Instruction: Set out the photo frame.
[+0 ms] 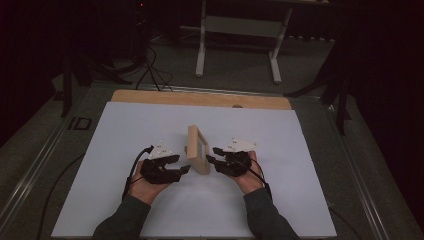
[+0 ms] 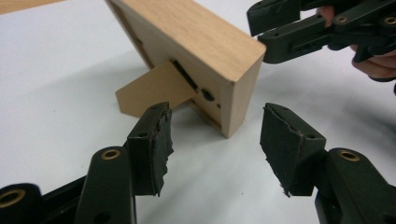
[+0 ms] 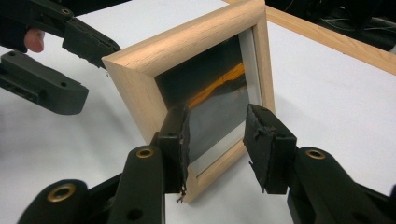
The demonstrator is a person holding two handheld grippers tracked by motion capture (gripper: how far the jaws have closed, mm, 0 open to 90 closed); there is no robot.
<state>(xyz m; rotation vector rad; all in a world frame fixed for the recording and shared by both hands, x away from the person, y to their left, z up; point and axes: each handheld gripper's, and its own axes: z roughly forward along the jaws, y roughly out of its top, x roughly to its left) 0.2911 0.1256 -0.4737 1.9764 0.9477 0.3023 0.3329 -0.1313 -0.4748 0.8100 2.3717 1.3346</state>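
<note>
Dim room. White rectangular tabletop sheet (image 1: pixel 150 210) — a pale wooden strip (image 1: pixel 200 98) along its far edge. Beyond that strip: grey carpet floor (image 1: pixel 235 75), white metal table legs (image 1: pixel 201 50), black cables (image 1: pixel 150 70) — darkness either side.

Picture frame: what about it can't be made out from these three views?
- Picture frame glass, right gripper view: image behind it dark, lost in reflections.
- Frame bottom edge, right gripper view: partly hidden by the right gripper's jaws.
- Back stand, high view: too small to see.

frame (image 3: pixel 140 60): pale wood, dark glass with an orange streak
stand (image 2: pixel 149 88): tan card
grippers (image 1: pixel 182 171): black, brass-coloured rivets
sheet (image 1: pixel 150 120): white
table (image 1: pixel 200 98): light wood edge
</note>
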